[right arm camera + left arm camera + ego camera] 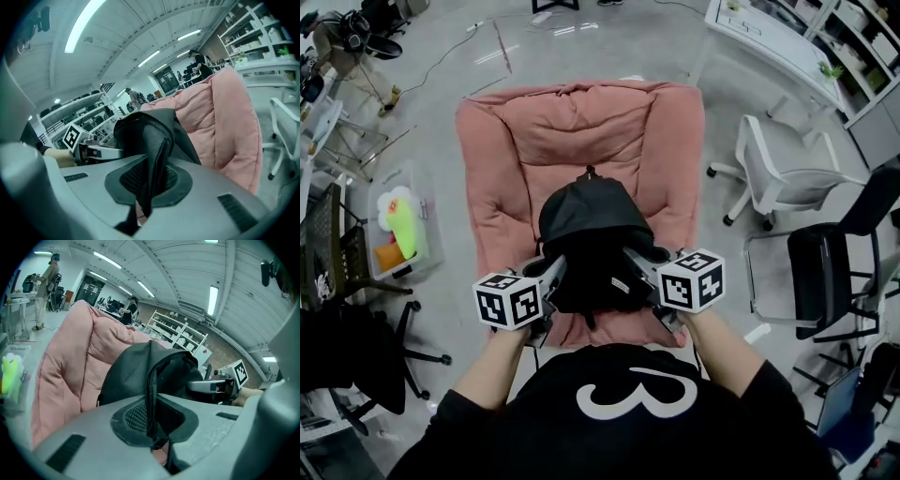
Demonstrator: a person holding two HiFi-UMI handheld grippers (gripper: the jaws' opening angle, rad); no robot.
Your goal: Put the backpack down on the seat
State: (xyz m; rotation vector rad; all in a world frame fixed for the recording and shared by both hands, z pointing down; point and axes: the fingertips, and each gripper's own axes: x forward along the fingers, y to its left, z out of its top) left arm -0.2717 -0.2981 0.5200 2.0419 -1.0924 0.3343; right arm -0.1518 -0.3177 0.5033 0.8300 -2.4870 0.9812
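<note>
A black backpack (591, 239) hangs over the front part of a pink padded seat (581, 122), between my two grippers. My left gripper (553, 274) is shut on a strap edge at the bag's left side, and my right gripper (637, 264) is shut on a mesh strap at its right side. In the left gripper view the strap (151, 394) runs down between the closed jaws, with the backpack (131, 376) and the seat (70, 357) behind. In the right gripper view the mesh strap (152, 159) is pinched the same way, beside the pink seat (229, 112). Whether the bag's bottom touches the cushion is hidden.
A white chair (778, 173) and a black chair (825, 272) stand to the right of the seat. A clear box with toys (401, 225) and a black office chair (356, 347) are on the left. White shelves (825, 37) line the far right.
</note>
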